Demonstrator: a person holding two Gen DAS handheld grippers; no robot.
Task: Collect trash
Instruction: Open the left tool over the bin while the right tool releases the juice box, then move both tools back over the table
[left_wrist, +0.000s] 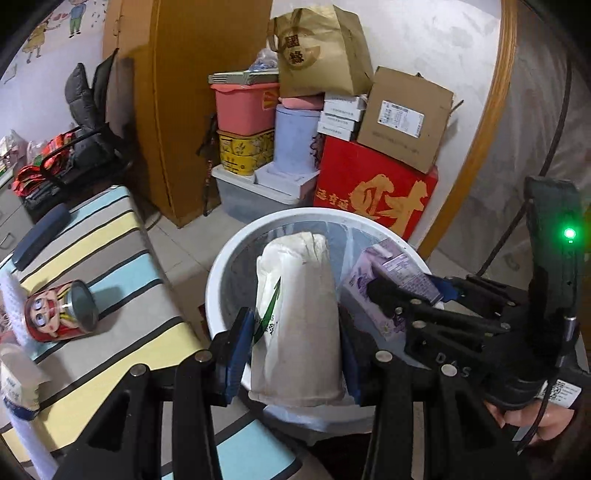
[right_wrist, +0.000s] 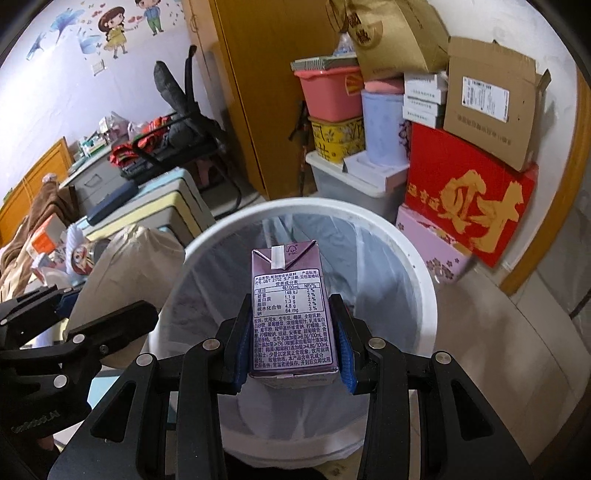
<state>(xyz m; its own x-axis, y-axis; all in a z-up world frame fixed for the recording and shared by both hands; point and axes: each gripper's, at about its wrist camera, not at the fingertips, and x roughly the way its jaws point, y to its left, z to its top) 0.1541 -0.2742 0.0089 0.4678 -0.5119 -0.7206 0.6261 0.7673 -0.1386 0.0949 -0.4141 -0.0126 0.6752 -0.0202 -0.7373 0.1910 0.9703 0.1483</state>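
My left gripper (left_wrist: 297, 350) is shut on a crushed white paper cup (left_wrist: 299, 314) with green print, held over the white trash bin (left_wrist: 221, 266). My right gripper (right_wrist: 291, 339) is shut on a purple drink carton (right_wrist: 290, 310), held above the mouth of the same bin (right_wrist: 424, 280), which is lined with a clear bag. In the left wrist view the right gripper (left_wrist: 402, 295) and its carton (left_wrist: 384, 273) appear just right of the cup. In the right wrist view the cup (right_wrist: 125, 266) and the left gripper (right_wrist: 92, 314) show at the left.
A red cartoon can (left_wrist: 59, 314) lies on its side on the striped table (left_wrist: 122, 266) left of the bin, with a dark case (left_wrist: 40, 236) behind it. Stacked boxes (left_wrist: 373, 192) and tubs (left_wrist: 243, 107) stand against the wall behind the bin.
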